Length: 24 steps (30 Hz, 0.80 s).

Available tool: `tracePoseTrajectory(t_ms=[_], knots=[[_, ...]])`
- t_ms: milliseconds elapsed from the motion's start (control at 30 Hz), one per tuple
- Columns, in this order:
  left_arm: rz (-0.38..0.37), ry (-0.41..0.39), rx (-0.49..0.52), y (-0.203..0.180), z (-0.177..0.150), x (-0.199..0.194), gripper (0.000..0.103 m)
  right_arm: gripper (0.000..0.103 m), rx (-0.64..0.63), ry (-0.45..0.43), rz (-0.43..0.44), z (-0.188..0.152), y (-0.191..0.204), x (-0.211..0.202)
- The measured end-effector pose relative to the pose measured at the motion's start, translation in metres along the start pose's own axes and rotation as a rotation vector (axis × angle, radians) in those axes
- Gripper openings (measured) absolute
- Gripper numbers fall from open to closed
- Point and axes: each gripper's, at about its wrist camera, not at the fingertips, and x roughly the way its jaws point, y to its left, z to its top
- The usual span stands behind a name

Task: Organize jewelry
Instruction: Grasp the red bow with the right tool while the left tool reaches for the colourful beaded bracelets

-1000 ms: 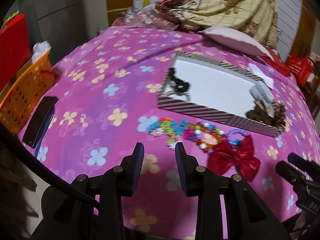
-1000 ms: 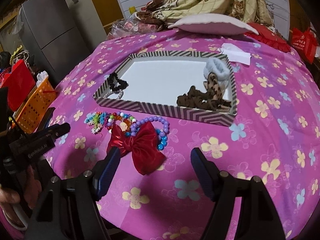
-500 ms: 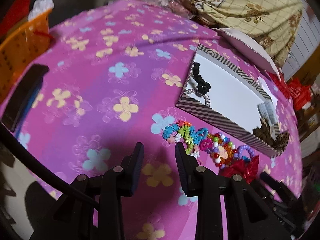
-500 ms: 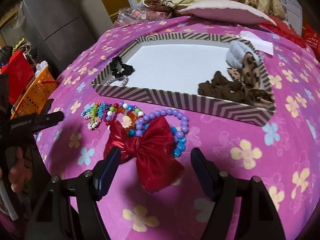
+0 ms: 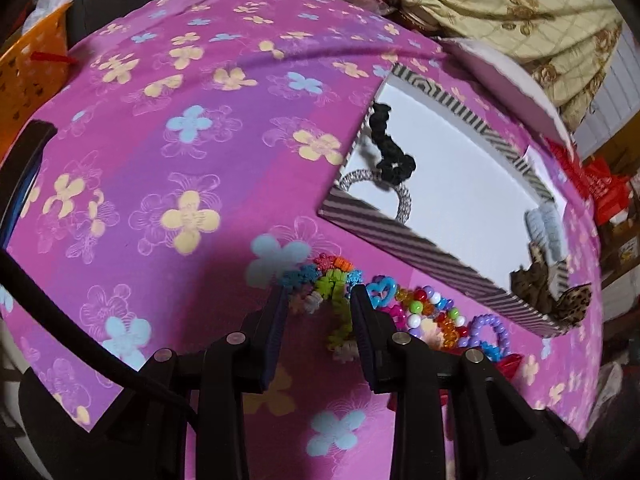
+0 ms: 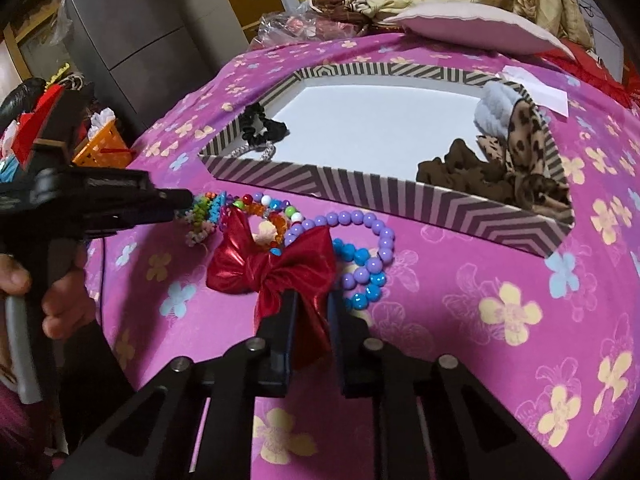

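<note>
Left wrist view: the left claw (image 5: 318,300) points steeply down at a bed covered in a pink flowered sheet (image 5: 192,128), its jaws spread with the multicoloured flower-bead bracelet (image 5: 328,280) lying between the tips, the pads not yet pressing it. Just right of the claw lies a mixed bead bracelet (image 5: 424,312); beyond and right sits the striped tray (image 5: 400,236), where a black scrunchie (image 5: 390,148) and other hair ties already rest, seemingly the place for sorted pieces. Right wrist view: the right claw (image 6: 312,312) has just been closing and now pinches the lower lobe of the red bow (image 6: 276,268), its jaws pressed onto the shiny fabric, likely so the bow can be lifted toward the tray. Just beyond the claw, partly under the bow, loops a purple bead bracelet (image 6: 360,220) with blue beads beside it. To the left, the other claw reaches in, held by a person's hand (image 6: 60,300).
</note>
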Motion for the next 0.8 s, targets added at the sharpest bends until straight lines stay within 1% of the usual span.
tracePoseTrajectory(t_ms=[67,133,167,200,233,267,300,367,567,600,667,700,767,800], knots=[[0.022,0.017,0.013,-0.002,-0.003,0.007,0.038,0.013,-0.004,-0.004,-0.006,0.000,-0.001,-0.004],[0.024,-0.003,0.015,0.000,-0.005,0.008,0.037,0.012,-0.001,-0.002,0.001,0.000,-0.003,-0.006],[0.033,-0.011,0.021,0.001,-0.005,0.008,0.033,0.012,-0.001,-0.003,0.003,0.000,-0.004,-0.007],[0.049,-0.014,0.027,0.001,-0.005,0.008,0.022,0.011,0.000,-0.005,0.005,0.000,-0.004,-0.009],[0.047,-0.013,0.031,0.003,-0.004,0.008,0.022,0.011,0.001,-0.007,0.010,0.000,-0.004,-0.010],[0.025,-0.004,0.024,0.006,-0.003,0.008,0.021,0.011,0.002,-0.010,0.016,0.000,-0.004,-0.011],[0.007,0.010,0.013,0.010,-0.002,0.007,0.011,0.010,0.000,-0.016,0.023,0.001,-0.002,-0.014],[-0.025,0.021,0.000,0.015,0.000,0.004,0.011,0.010,-0.008,-0.029,0.025,0.002,-0.001,-0.020],[-0.074,-0.049,0.030,0.016,0.004,-0.028,0.011,0.010,-0.013,-0.059,0.036,0.011,0.002,-0.034],[-0.077,-0.060,0.039,0.014,0.005,-0.032,0.011,0.010,-0.016,-0.063,0.033,0.012,0.003,-0.037],[-0.056,-0.081,0.065,0.009,0.005,-0.039,0.011,0.010,-0.017,-0.067,0.025,0.014,0.003,-0.039],[-0.050,-0.081,0.068,0.008,0.005,-0.038,0.012,0.010,-0.014,-0.068,0.023,0.014,0.002,-0.039],[-0.059,-0.051,0.048,0.006,0.003,-0.030,0.013,0.010,-0.009,-0.066,0.021,0.014,0.001,-0.038],[-0.065,-0.028,0.042,0.005,0.000,-0.025,0.021,0.010,-0.009,-0.060,0.019,0.012,0.000,-0.036]])
